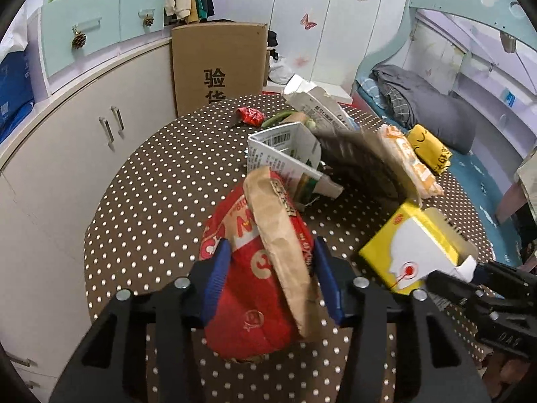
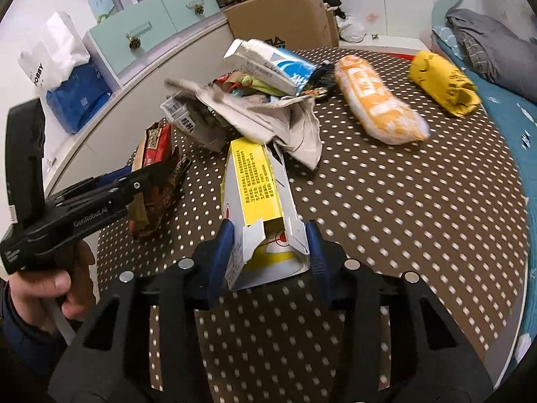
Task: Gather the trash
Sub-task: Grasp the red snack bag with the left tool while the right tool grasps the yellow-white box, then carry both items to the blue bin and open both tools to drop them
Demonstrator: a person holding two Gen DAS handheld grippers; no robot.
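Trash lies scattered over the brown, white-dotted tablecloth point(image 2: 386, 201), and each hand has taken one piece at the near edge of the heap. The left gripper point(image 1: 268, 268) has its blue pads pressed on either side of a crumpled red snack bag with a brown paper strip across it point(image 1: 258, 268), the bag standing up between the jaws, so the grip looks set for lifting. The right gripper point(image 2: 268, 252) is clamped across the open end of a yellow-and-white cardboard carton point(image 2: 258, 194), flaps torn back; holding it at the mouth probably lets the thin walls give a little and lock in. Both pieces rest on or just above the cloth (contact underneath is hard to judge).

Farther back sit a grey crumpled paper sheet point(image 2: 268, 117), a blue-and-white flattened box point(image 2: 275, 63) and an orange-and-white plastic packet point(image 2: 376, 107), seemingly left for later passes. No bin is visible.
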